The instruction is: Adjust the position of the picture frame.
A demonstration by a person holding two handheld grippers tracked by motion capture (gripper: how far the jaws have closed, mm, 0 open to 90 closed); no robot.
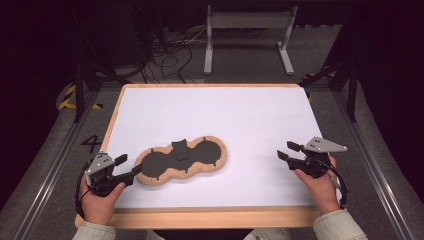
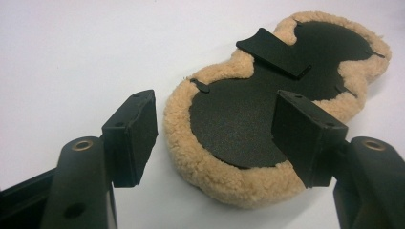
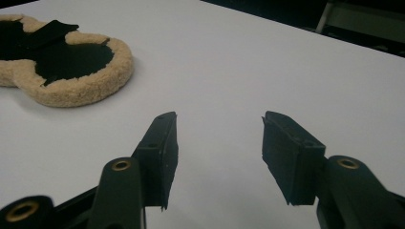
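A peanut-shaped fleece pad lies in the lower-left middle of the high view, flat on the white counter, dark underside up with a tan woolly rim all round and a short black strap across its waist. The left tool, at the lower left, has its jaws spread and sits just beside the pad's near lobe; in the left gripper view the rim falls between the two pads, though contact is unclear. The right tool, at the lower right, is spread too and well apart from the pad, over bare counter.

The pad looks light, soft and floppy — likely to sag when lifted by one end. The fleece should grip well. The rim or the strap seems the surest hold.
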